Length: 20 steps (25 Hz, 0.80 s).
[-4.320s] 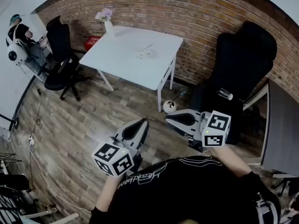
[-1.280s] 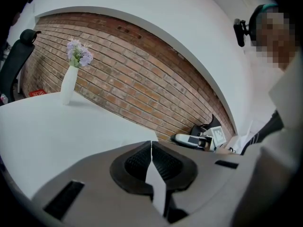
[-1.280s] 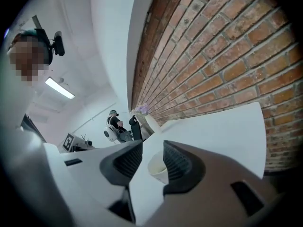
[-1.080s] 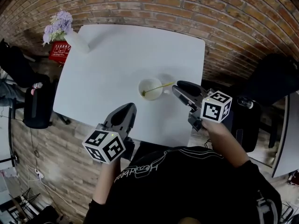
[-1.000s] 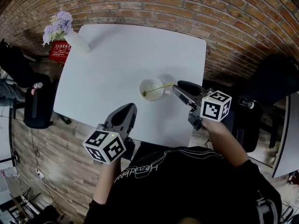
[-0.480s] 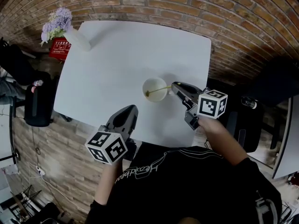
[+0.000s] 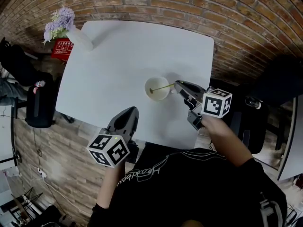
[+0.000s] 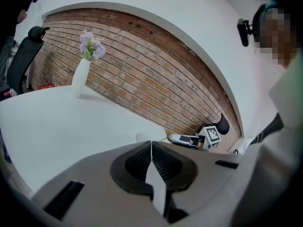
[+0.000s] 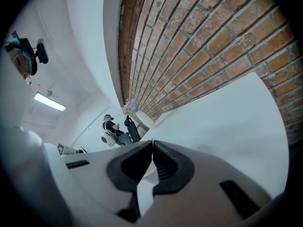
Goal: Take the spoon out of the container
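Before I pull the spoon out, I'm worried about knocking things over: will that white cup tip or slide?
The cup looks small and probably light, so it may slide on the smooth table. The spoon leans on its rim, so a sideways pull could tip it; lifting upward seems safer.

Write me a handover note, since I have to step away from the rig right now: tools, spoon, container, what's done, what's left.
Left tool: shut, empty, near the table's front edge.
Right tool: shut, tips at the end of the spoon's handle, seemingly pinching it.
Spoon: bowl end inside the container, handle leaning over the rim toward the right tool.
Done: the reach. Left: lift the spoon out.
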### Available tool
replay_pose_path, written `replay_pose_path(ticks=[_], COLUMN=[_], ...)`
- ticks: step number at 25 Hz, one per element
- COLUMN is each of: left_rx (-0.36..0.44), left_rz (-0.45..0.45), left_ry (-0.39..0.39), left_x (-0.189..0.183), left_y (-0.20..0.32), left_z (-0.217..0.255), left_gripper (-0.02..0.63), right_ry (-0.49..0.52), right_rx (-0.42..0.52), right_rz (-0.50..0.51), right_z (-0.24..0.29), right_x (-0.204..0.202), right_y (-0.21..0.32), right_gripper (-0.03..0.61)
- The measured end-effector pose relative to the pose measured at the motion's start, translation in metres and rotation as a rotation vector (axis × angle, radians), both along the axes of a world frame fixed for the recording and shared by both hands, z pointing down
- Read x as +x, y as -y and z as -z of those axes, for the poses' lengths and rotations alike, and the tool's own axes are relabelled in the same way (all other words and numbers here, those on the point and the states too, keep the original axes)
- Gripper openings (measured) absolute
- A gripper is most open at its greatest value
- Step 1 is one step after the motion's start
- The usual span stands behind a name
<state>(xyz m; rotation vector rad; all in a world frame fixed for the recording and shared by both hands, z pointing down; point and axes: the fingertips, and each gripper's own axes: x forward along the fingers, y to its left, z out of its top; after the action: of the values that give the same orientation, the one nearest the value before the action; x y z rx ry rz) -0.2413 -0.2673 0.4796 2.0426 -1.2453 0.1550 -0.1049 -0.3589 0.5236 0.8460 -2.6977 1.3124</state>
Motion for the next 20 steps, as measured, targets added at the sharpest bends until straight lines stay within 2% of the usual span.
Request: replay_pose_path(ticks=[5, 9, 16, 20], left_rx=[0.03, 0.063, 0.141, 0.194], left_rz=[0.014, 0.001, -0.023, -0.024], left_ry=[-0.005, -0.009, -0.015, -0.026], left_x=[0.004, 0.015, 0.042, 0.055], left_y=[-0.009, -0.021, -0.047, -0.061], left_z=[0.01, 0.019, 0.045, 0.065], left_gripper=[0.008, 0.008, 0.008, 0.008], right_ry=[0.025, 0.039, 0.084, 0.066], right_rx=[0.045, 0.157, 0.285, 0.382], right_rz=[-0.005, 0.001, 0.01, 0.053], right_z=[0.021, 0.053, 0.112, 0.137], right_x=[0.007, 0.015, 0.036, 0.045], right_y=[-0.009, -0.021, -0.055, -0.087], right_gripper=[0.0, 0.0, 0.0, 0.0])
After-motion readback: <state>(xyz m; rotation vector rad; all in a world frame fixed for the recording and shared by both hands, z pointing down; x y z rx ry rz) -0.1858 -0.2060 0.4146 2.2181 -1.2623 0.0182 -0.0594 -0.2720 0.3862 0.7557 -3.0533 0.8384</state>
